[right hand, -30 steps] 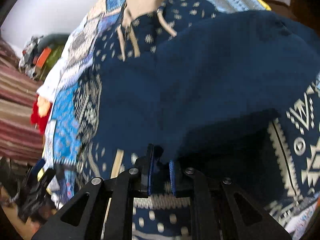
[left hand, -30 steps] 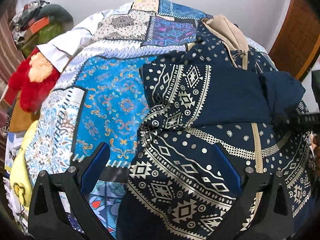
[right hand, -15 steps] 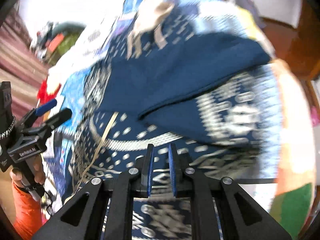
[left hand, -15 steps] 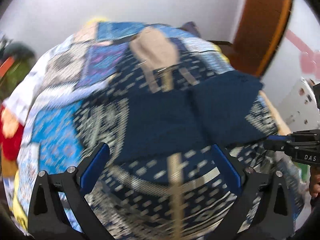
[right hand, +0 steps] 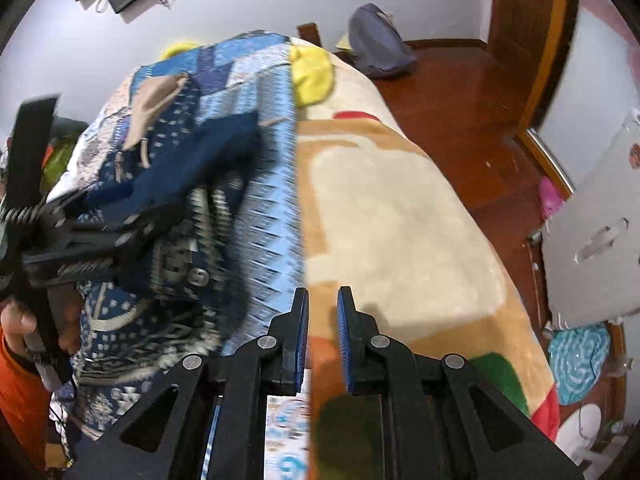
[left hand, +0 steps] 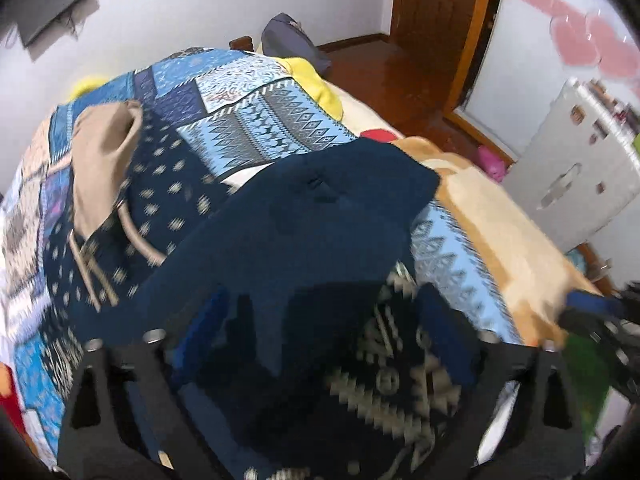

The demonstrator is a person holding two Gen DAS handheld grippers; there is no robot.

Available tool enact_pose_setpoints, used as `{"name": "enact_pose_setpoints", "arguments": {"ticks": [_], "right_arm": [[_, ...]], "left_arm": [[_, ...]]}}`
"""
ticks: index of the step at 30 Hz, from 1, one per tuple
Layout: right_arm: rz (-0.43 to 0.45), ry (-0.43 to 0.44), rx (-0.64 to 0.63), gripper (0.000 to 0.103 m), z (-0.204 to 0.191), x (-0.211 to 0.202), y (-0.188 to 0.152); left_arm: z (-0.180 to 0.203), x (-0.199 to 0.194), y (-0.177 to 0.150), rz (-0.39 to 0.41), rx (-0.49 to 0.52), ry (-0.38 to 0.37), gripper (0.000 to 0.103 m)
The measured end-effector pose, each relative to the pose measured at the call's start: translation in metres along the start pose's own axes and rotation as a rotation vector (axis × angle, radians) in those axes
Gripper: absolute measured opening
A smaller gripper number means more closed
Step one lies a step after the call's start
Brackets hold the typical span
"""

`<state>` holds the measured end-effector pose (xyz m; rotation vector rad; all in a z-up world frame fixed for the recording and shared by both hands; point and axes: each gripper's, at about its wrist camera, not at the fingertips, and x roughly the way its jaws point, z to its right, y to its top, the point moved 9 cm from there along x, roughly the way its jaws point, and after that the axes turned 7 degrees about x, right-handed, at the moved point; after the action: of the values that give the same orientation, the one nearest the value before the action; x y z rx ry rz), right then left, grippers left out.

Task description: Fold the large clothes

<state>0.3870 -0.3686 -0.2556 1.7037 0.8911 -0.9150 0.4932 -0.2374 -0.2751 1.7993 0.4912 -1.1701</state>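
Navy patterned hoodie lies centre-left on the bed, one plain navy panel already folded across; more folds remain. My left gripper jaws, just narrowing, straddle its cloth without a clear pinch. My right gripper jaws are pressed near together, empty, lower centre over the blanket.

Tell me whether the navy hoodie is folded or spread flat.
Partly folded: the hoodie has a plain navy sleeve laid across its patterned front, the tan hood still out flat.

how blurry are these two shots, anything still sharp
Left wrist view: the navy hoodie and quilt are motion-smeared, the far wall crisper. Right wrist view: the right gripper is sharp, the hoodie streaked, the beige blanket soft; both bend at the edges.
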Motion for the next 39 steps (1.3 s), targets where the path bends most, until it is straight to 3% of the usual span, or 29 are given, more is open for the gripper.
{"name": "enact_pose_setpoints", "arguments": {"ticks": [1, 2, 4, 6, 9, 14, 19, 26, 29, 31, 33, 35, 39], "right_arm": [[-0.008, 0.004, 0.004, 0.01, 0.003, 0.003, -0.002], [-0.017, 0.013, 0.008, 0.01, 0.005, 0.006, -0.003], [-0.026, 0.021, 0.01, 0.01, 0.007, 0.008, -0.006], [-0.023, 0.012, -0.004, 0.01, 0.003, 0.011, -0.006], [-0.011, 0.019, -0.03, 0.01, -0.011, 0.012, -0.002], [0.02, 0.035, -0.074, 0.01, -0.039, 0.009, 0.015], [0.054, 0.023, -0.151, 0.01, -0.079, 0.014, 0.038], [0.042, -0.073, -0.301, 0.01, -0.133, 0.061, 0.053], [-0.005, -0.211, -0.368, 0.01, -0.135, 0.1, 0.047], [0.049, -0.275, -0.427, 0.01, -0.138, 0.107, 0.045], [0.08, -0.318, -0.466, 0.01, -0.141, 0.106, 0.042], [0.094, -0.354, -0.494, 0.01, -0.141, 0.106, 0.04], [0.093, -0.369, -0.494, 0.01, -0.139, 0.104, 0.038]], "left_arm": [[0.002, 0.008, 0.002, -0.013, 0.009, 0.003, 0.063], [0.003, 0.011, 0.002, -0.018, 0.012, -0.008, 0.055], [0.001, 0.012, 0.004, -0.008, 0.001, -0.022, 0.025], [-0.011, 0.0, 0.005, 0.019, -0.054, -0.02, 0.006], [-0.034, -0.029, 0.008, 0.095, -0.131, -0.052, 0.006], [-0.112, -0.094, 0.001, 0.224, -0.218, 0.047, 0.005], [-0.201, -0.141, -0.042, 0.278, -0.299, 0.211, 0.005], [-0.272, -0.115, -0.135, 0.175, -0.441, 0.221, 0.005], [-0.285, -0.075, -0.184, 0.085, -0.518, 0.174, 0.005], [-0.292, -0.046, -0.22, 0.012, -0.579, 0.148, 0.006], [-0.294, -0.022, -0.255, -0.043, -0.638, 0.078, 0.014], [-0.293, -0.013, -0.273, -0.046, -0.664, 0.061, 0.025], [-0.294, -0.019, -0.293, -0.012, -0.697, 0.059, 0.032]]}}
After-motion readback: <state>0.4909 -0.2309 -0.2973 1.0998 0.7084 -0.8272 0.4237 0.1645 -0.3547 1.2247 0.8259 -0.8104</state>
